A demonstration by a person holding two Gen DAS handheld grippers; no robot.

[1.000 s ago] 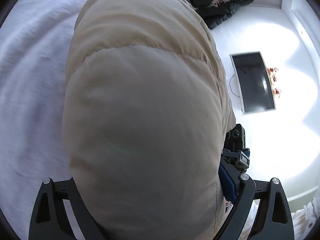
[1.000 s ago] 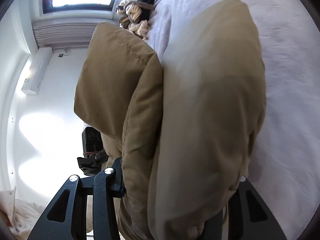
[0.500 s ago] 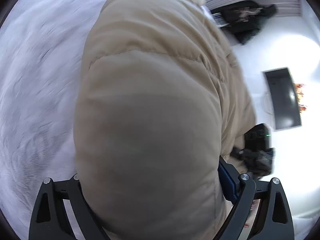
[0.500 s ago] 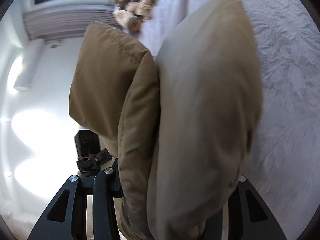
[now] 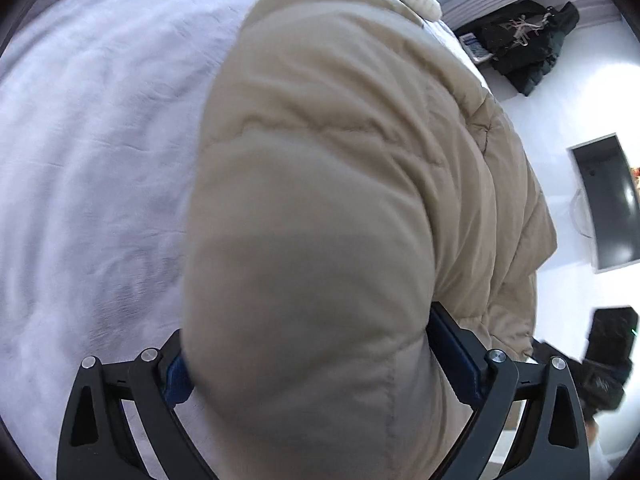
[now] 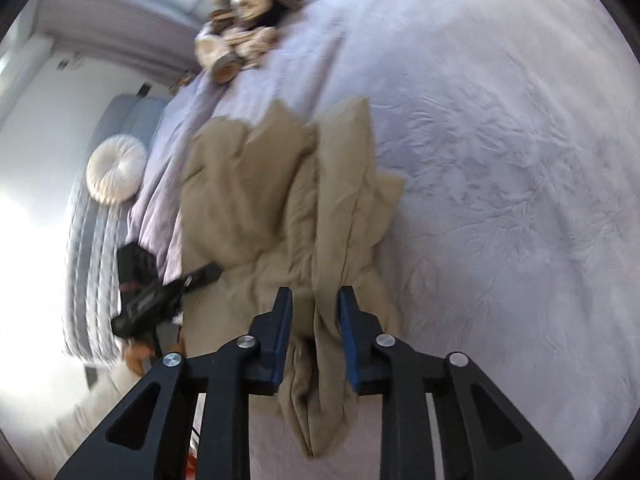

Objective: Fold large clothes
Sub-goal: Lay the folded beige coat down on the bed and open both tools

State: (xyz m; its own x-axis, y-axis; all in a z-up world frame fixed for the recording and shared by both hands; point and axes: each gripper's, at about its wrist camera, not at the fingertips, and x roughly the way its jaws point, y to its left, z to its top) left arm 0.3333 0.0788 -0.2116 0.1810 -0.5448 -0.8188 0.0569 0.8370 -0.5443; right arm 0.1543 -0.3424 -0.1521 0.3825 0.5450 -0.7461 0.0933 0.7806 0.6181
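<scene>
One tan puffer jacket [image 6: 280, 200] lies bunched along the left edge of the bed [image 6: 500, 160]; soft, light and springy, so best taken by a seam or hem; the left gripper [image 5: 316, 364] clamps a fat quilted roll; the right gripper [image 6: 314, 320] is closing on a thin fold between its pads; no readable label.

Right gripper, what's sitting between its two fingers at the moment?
In the right wrist view, a bunched fold of the tan puffer jacket lies between the closing jaws of the right gripper, over the lilac bedspread.
</scene>
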